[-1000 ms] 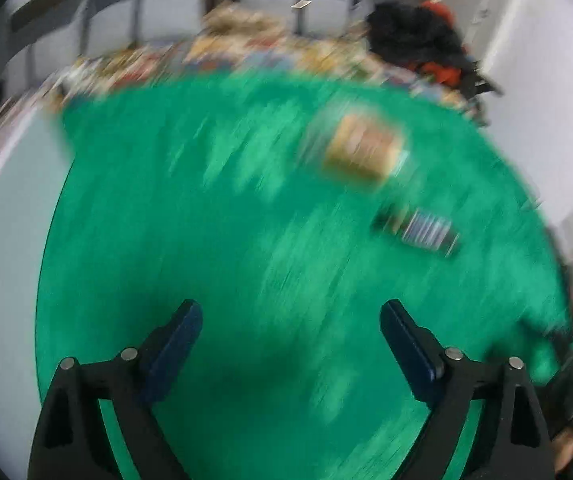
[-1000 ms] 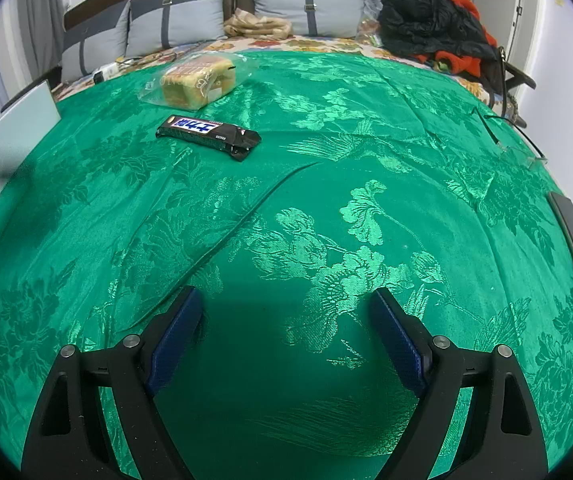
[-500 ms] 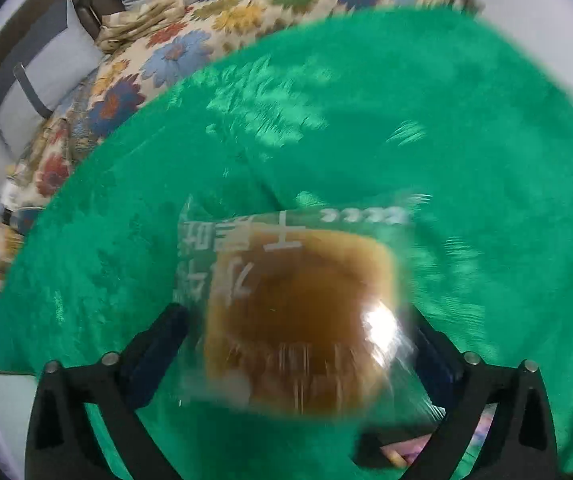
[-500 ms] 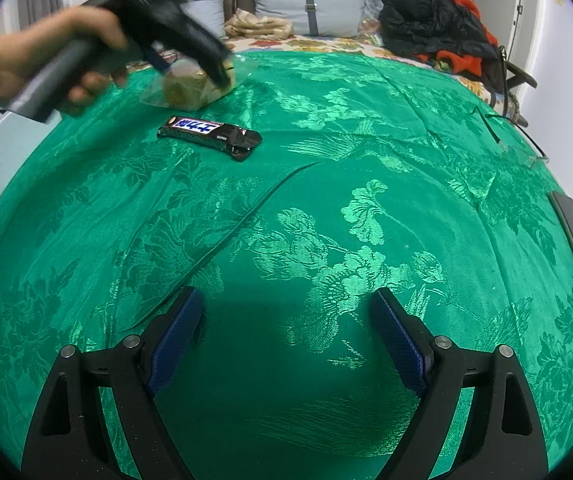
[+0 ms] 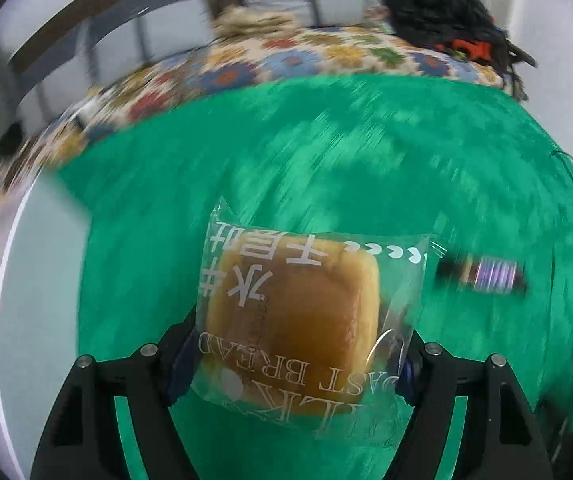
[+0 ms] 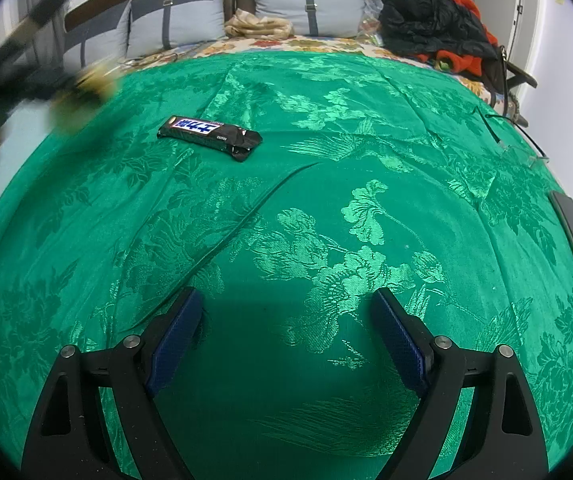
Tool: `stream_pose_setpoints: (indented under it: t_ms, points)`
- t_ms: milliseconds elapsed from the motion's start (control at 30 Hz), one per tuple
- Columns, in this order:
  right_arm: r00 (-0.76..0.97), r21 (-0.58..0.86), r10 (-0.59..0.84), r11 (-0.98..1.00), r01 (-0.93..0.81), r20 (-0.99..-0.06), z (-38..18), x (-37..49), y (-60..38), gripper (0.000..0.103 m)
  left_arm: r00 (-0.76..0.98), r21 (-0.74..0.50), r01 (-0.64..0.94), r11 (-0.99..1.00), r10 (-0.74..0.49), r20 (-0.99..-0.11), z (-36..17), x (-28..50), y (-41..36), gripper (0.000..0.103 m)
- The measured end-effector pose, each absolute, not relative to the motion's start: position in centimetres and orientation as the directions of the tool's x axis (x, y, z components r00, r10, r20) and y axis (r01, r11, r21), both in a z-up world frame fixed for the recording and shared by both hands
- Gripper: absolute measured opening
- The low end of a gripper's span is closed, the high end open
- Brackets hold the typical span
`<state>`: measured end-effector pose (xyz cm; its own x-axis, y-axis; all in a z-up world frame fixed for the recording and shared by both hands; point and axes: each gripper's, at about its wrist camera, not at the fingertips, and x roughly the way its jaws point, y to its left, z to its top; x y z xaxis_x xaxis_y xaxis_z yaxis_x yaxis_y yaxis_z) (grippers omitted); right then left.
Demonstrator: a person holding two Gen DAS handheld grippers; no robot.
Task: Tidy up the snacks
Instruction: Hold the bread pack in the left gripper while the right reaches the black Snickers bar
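Left gripper [image 5: 292, 364]: jaws just closing, pads pressed on both sides of a bagged bread [image 5: 298, 320], held above the green bedspread [image 5: 326, 160]. Candy bar [image 6: 209, 137]: lying on the bedspread, just right of the bread. Right gripper [image 6: 286, 336]: jaws spread wide, nothing between them, over bare cloth.

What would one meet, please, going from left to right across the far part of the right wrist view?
Left gripper with the bread → chocolate bar → folded cloth → black and red clothes.
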<state>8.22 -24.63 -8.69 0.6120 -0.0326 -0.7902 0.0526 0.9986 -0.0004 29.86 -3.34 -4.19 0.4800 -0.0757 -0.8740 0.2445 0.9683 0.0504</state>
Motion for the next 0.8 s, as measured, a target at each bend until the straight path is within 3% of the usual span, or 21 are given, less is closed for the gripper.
stream_pose_setpoints:
  t_ms: [133,367,800]
  points:
    - [0.612,-0.001,-0.033,0.999,0.053,-0.79,-8.7,8.2,-24.6,0.089,0.477,-0.018,0.125,0.992,-0.076,-0.876,-6.2,23.3,2.4,0.077]
    - [0.611,-0.001,-0.034,0.999,0.053,-0.791,-8.7,8.2,-24.6,0.089,0.555,0.041,0.08,0.996,-0.011,-0.832,-8.8,18.9,5.2,0.103]
    - [0.611,-0.001,-0.033,0.999,0.054,-0.791,-8.8,8.3,-24.6,0.089,0.575,-0.006,0.082,0.997,-0.052,-0.816,-9.6,18.4,5.9,0.103]
